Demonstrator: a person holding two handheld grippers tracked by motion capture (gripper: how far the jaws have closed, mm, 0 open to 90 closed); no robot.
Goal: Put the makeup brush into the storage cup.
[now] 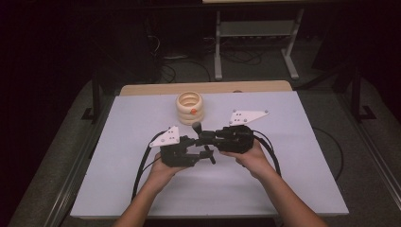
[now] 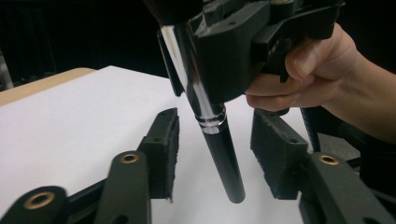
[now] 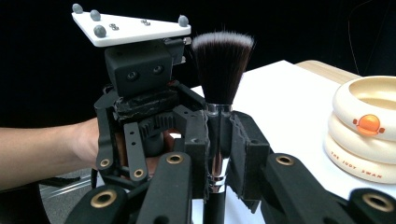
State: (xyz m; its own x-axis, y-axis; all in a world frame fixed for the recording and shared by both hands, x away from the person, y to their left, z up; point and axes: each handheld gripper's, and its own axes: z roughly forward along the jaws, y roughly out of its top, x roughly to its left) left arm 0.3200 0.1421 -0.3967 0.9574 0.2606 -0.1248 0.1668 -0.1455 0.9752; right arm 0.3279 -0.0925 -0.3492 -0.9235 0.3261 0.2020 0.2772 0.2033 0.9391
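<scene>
Now, step in hand: a hand-over of the makeup brush [image 3: 219, 88] from one claw to the other, judged from how the two claws meet head-on near the middle of the tabletop [image 1: 283, 189].
Brush, place: held in the air above the tabletop, on the person's side of the stacked rings [image 1: 189, 108] and near them; bristles up, black handle [image 2: 226, 163] pointing down.
Right claw [image 3: 218, 154]: pressed onto the brush at its shiny metal collar, one pad on either side, holding it upright.
Left claw [image 2: 219, 149]: spread partway, its pads [image 2: 170, 149] standing on either side of the handle with a gap to each; nothing is pinched yet.
Next move, as I judge it: the left claw needs to close squarely on the handle below the collar, and only then should the right claw let go, or the brush drops.
Risk: the handle is smooth and thin, so an off-centre squeeze may tip it.
Hands, pose: both forearms come in from the near edge of the tabletop and converge in front of the rings; the left hand [image 1: 163, 170] and the right hand [image 1: 250, 158] hold their claws roughly level, tips facing each other.
</scene>
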